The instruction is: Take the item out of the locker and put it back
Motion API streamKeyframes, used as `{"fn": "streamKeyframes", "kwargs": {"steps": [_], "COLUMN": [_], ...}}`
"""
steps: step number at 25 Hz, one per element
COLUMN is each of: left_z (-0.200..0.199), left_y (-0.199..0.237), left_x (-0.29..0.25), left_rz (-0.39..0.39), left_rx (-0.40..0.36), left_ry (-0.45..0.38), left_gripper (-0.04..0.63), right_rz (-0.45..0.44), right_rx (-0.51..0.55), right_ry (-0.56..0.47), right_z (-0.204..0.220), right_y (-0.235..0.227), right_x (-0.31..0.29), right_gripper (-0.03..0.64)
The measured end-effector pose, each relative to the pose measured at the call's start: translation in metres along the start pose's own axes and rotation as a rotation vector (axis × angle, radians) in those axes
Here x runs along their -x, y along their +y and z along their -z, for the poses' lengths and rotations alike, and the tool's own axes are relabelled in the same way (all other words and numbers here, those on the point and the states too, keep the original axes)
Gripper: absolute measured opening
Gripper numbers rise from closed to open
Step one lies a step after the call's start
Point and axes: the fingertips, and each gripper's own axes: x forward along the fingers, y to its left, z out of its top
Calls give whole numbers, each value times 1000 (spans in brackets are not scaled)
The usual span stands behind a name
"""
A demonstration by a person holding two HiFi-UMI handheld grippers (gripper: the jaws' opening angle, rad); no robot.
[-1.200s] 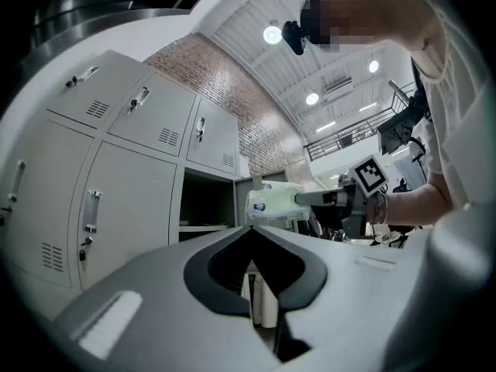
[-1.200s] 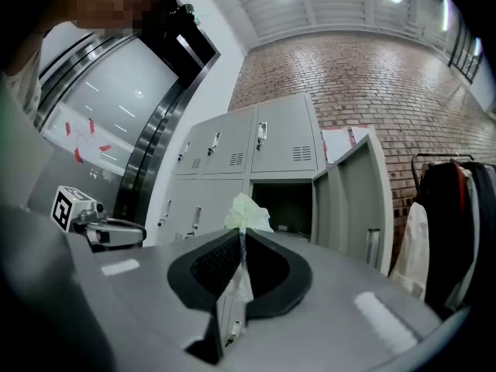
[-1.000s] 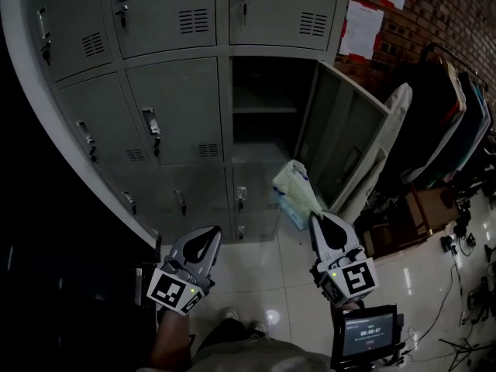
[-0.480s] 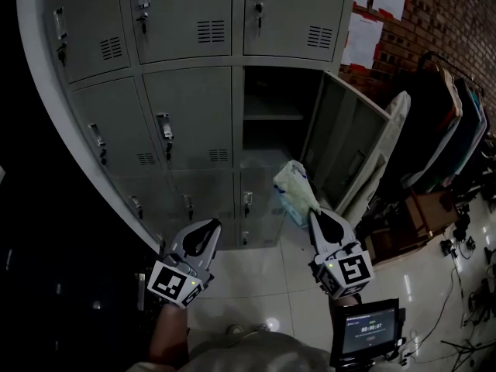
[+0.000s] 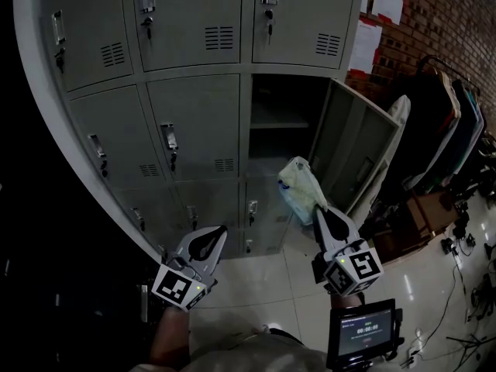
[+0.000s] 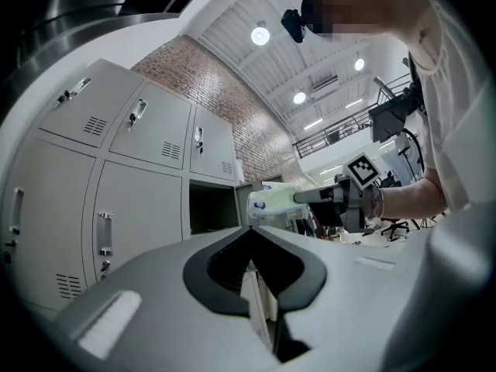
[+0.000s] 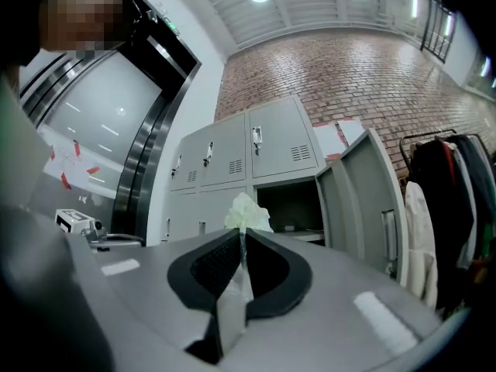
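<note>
The item is a pale green plastic packet, held up in front of the grey lockers. My right gripper is shut on the packet's lower end; in the right gripper view the packet sticks out past the shut right gripper. The open locker compartment lies just above and behind the packet, its door swung out to the right. My left gripper hangs lower left, shut and empty. In the left gripper view, beyond the left gripper, the packet shows in front of the dark compartment.
Closed locker doors surround the open one. A clothes rack with hanging garments stands at the right before a brick wall. A small screen sits below my right hand. Cables trail over the shiny tiled floor.
The packet in my right gripper has come a little nearer the open compartment. The lockers sit lower in the head view. The left gripper has hardly moved.
</note>
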Motion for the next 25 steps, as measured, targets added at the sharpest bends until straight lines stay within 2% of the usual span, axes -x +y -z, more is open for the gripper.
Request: {"fn": "streamKeyframes", "kwargs": {"steps": [10, 19, 22, 25], "left_z": [25, 37, 46, 57], "left_y": [46, 105, 115, 124], "left_x": [-29, -123, -151, -171], "left_rz": [25, 40, 74, 89], "left_rx": [-7, -48, -88, -97], "left_ry": [18, -3, 25, 41], "left_gripper": [0, 0, 0, 0], "right_rz": [66, 33, 38, 46], "right_rx": [38, 66, 86, 98], "right_ry": [-26, -21, -27, -19], "right_z": [0, 7, 3, 8], "right_y": [-33, -97, -120, -140], "right_x": [-75, -205, -246, -283], "right_gripper": [11, 11, 12, 12]}}
